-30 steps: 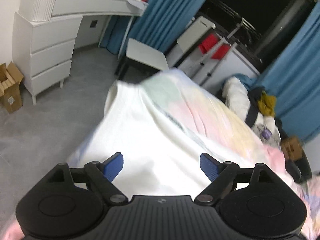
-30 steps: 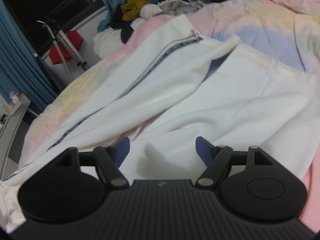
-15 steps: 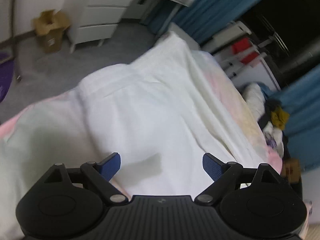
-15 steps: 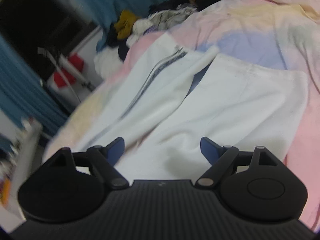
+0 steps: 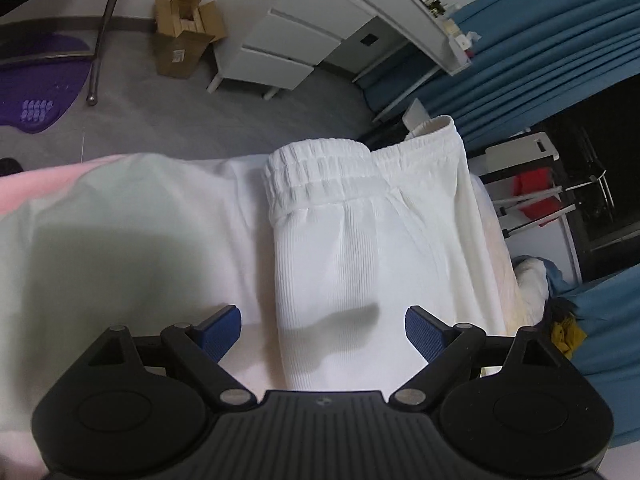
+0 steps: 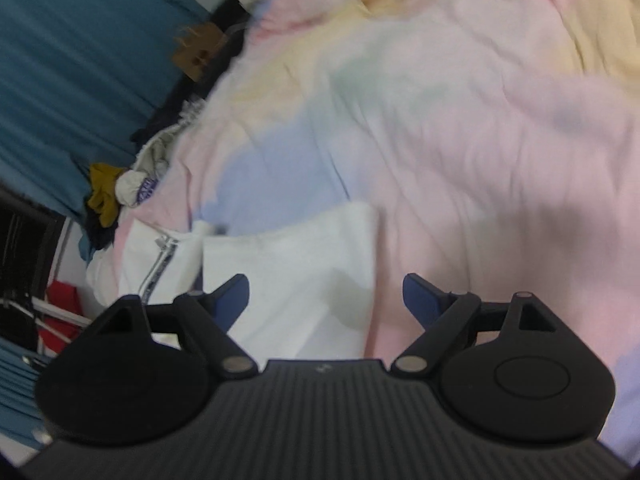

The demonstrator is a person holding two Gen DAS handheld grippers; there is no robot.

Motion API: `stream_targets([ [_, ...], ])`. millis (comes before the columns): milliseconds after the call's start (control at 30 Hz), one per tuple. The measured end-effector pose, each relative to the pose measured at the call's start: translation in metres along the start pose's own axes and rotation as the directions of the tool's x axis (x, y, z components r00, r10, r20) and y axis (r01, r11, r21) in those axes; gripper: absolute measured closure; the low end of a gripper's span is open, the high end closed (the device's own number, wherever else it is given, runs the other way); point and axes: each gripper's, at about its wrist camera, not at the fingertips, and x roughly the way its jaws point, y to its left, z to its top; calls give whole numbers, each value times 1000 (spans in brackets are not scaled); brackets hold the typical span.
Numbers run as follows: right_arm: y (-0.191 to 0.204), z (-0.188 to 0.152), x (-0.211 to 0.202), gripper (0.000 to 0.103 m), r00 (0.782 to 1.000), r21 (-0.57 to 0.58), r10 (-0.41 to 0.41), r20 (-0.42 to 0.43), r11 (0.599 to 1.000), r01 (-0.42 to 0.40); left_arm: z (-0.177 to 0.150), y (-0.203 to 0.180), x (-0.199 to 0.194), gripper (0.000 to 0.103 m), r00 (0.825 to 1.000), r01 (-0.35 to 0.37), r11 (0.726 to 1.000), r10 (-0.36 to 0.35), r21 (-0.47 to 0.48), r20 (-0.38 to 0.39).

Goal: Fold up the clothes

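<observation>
Lying lengthwise on the pastel bedcover (image 6: 460, 120), the white ribbed trousers (image 5: 360, 248) look light and limp, best gripped at the thicker elastic waistband (image 5: 320, 168); left gripper (image 5: 322, 326) and right gripper (image 6: 326, 296) gape wide, empty.

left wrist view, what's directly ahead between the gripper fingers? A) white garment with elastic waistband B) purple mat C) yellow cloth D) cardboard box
A: the white ribbed garment lies on the bed between the open fingers of the left gripper, its gathered elastic waistband at the far end; the cardboard box stands off on the floor.
</observation>
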Motion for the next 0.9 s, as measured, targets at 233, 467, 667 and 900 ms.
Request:
stream_targets([
  [233, -2, -24, 51, 24, 988, 68, 3, -151, 998, 8, 5, 13, 19, 12, 998, 54, 996, -56, -72, -37],
  [467, 20, -25, 40, 93, 989, 49, 134, -68, 990, -131, 6, 25, 38, 15, 989, 130, 981, -139, -146, -56],
  [667, 40, -23, 19, 96, 981, -3, 185, 56, 983, -185, 3, 24, 48, 43, 978, 184, 967, -198, -176, -64],
  [900, 39, -20, 8, 97, 979, -24, 175, 103, 985, -174, 5, 13, 30, 95, 963, 266, 958, -268, -108, -5],
])
